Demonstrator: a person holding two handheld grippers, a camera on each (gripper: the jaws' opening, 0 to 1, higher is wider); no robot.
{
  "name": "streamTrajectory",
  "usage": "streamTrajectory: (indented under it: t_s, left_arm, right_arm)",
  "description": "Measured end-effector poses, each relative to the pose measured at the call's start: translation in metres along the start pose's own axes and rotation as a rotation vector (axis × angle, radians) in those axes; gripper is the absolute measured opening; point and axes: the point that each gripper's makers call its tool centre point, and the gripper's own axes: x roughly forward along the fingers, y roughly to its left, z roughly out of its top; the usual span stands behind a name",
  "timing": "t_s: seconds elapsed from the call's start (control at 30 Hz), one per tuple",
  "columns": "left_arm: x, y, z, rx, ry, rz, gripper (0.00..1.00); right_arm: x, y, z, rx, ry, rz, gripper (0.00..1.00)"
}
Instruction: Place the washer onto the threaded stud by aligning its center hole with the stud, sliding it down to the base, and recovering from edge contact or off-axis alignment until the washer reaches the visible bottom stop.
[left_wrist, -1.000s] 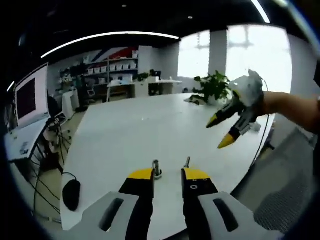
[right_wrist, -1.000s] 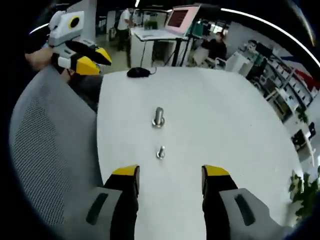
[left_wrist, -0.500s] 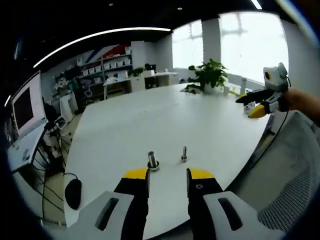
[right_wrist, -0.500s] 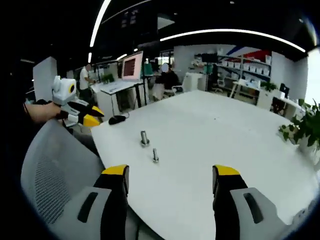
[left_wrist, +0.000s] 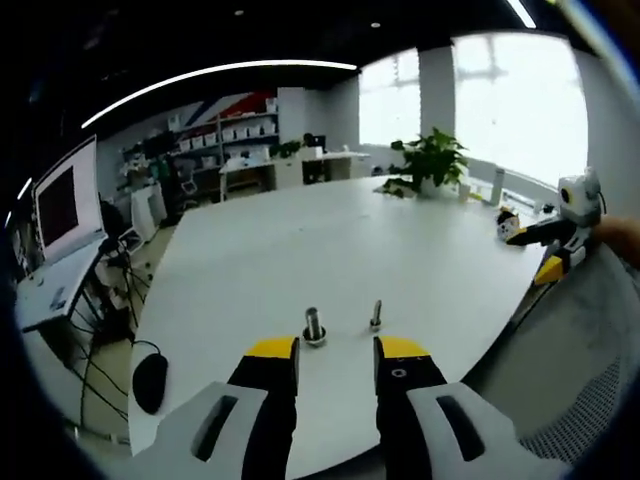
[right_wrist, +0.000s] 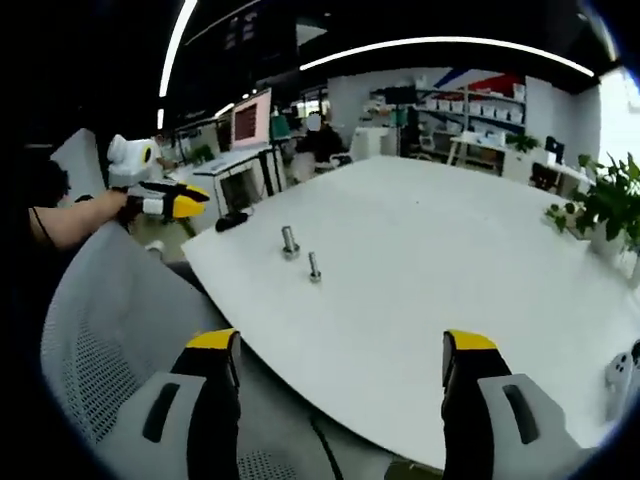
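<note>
Two small metal pieces stand upright near the white table's (left_wrist: 300, 250) edge. The thicker stud (left_wrist: 314, 327) has a wider ring at its foot; whether that ring is the washer is too small to tell. Beside it is a thinner threaded stud (left_wrist: 376, 317). My left gripper (left_wrist: 337, 350) is open and holds nothing, hanging just short of both pieces. The right gripper view has the thicker stud (right_wrist: 290, 242) and thinner stud (right_wrist: 314, 267) farther off. My right gripper (right_wrist: 340, 341) is wide open and holds nothing, off the table's edge. Each view catches the other gripper: the left gripper (right_wrist: 165, 200), the right gripper (left_wrist: 555, 245).
A grey mesh chair back (right_wrist: 110, 320) sits below and left of my right gripper. A black mouse (left_wrist: 150, 382) lies at the table's corner. A potted plant (left_wrist: 430, 165) stands at the far side. Desks with a monitor (left_wrist: 62, 200) are beyond the table.
My right gripper has drawn back from the table and its jaws stand wider apart. In the left gripper view it has slid to the far right edge. The studs have not moved.
</note>
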Motion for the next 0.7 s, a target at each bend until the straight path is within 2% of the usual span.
streamTrajectory:
  t_s: [0.07,0.13,0.17,0.2,0.23,0.27,0.3,0.4,0.43,0.53,0.63,0.67,0.7]
  left_arm:
    - [-0.002,-0.008,0.01,0.062,-0.049,-0.026,0.18]
    - [0.0,-0.011,0.003,0.123,0.0,-0.028,0.19]
    - [0.002,-0.013,-0.002,0.137,0.029,-0.041,0.19]
    - [0.003,-0.015,-0.002,0.114,0.026,-0.047,0.2]
    - [0.003,-0.018,-0.003,0.074,0.03,-0.067,0.21]
    - [0.003,-0.018,-0.004,0.063,0.028,-0.073,0.22]
    - [0.004,-0.016,-0.004,0.059,0.031,-0.072,0.22]
    - [0.005,-0.014,0.0,0.009,0.018,-0.073,0.23]
    - [0.006,-0.015,-0.001,0.003,0.021,-0.079,0.26]
    - [0.009,-0.02,-0.007,0.007,0.054,-0.095,0.3]
    - [0.008,-0.022,-0.007,0.018,0.056,-0.1,0.29]
    - [0.007,-0.027,0.001,0.008,0.019,-0.124,0.29]
    - [0.006,-0.028,0.002,0.013,0.01,-0.128,0.29]
  right_arm:
    - [-0.004,0.008,0.023,0.052,-0.105,-0.003,0.84]
    - [-0.003,0.011,0.021,0.023,-0.084,-0.01,0.84]
    - [-0.002,0.003,0.013,-0.023,-0.049,-0.056,0.84]
    - [-0.001,-0.002,0.007,-0.045,-0.024,-0.086,0.84]
    - [0.001,-0.007,-0.005,-0.103,0.029,-0.122,0.84]
    - [0.002,-0.009,-0.012,-0.153,0.064,-0.127,0.83]
    - [0.002,-0.009,-0.016,-0.166,0.095,-0.118,0.81]
    - [0.005,-0.004,0.014,-0.067,-0.081,-0.067,0.8]
    - [0.004,-0.005,0.014,-0.064,-0.087,-0.066,0.8]
    - [0.004,-0.008,-0.003,-0.076,0.004,-0.089,0.8]
    - [0.003,-0.008,0.0,-0.077,-0.01,-0.084,0.79]
    - [0.003,-0.009,0.001,-0.072,-0.014,-0.088,0.79]
    - [0.002,-0.009,0.0,-0.065,-0.016,-0.087,0.79]
